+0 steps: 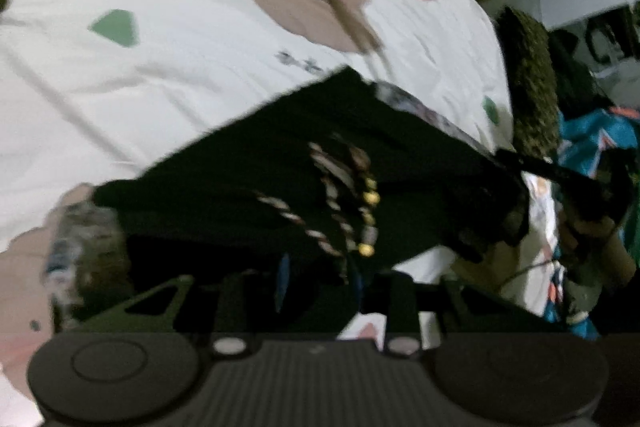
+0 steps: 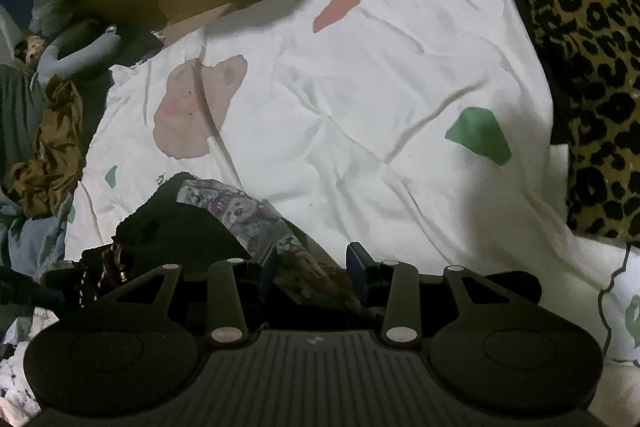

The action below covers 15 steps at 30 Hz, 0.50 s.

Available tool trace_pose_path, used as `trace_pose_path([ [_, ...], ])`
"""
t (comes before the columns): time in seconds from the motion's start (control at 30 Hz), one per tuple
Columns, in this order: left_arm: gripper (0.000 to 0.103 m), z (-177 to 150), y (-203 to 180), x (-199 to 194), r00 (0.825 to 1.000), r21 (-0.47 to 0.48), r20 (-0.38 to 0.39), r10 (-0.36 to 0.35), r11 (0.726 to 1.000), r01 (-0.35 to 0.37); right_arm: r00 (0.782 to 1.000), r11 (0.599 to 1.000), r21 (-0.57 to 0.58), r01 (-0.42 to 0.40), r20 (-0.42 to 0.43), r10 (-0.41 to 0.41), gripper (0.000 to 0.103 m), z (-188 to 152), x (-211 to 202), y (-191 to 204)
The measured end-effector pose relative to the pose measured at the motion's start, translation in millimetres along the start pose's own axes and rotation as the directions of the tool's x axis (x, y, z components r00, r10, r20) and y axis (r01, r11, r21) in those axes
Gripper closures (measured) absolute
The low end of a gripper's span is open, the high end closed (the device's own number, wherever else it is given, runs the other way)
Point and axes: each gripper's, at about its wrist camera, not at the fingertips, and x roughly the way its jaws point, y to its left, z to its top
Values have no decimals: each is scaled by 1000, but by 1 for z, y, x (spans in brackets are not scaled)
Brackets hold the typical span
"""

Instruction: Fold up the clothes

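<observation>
One black garment with floral trim on a crumpled white sheet. Right gripper clamps its trim; left gripper jaws apart around the black fabric.

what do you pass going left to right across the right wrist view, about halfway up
brown crumpled cloth → pink bear print on the white bedsheet → green patch → leopard-print pillow
</observation>
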Motion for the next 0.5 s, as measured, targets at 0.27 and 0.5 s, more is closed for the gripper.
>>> trace_pose_path([
  [0.27,70,9,48,-39,993,-100,101,69,993,-59,1000,999,-45,-2,-8,1,58,10,4,10],
  [0.5,70,22,80,-47,978,-165,147,148,978,-124,1000,993,-115,-7,-19,5,58,28,14,24],
])
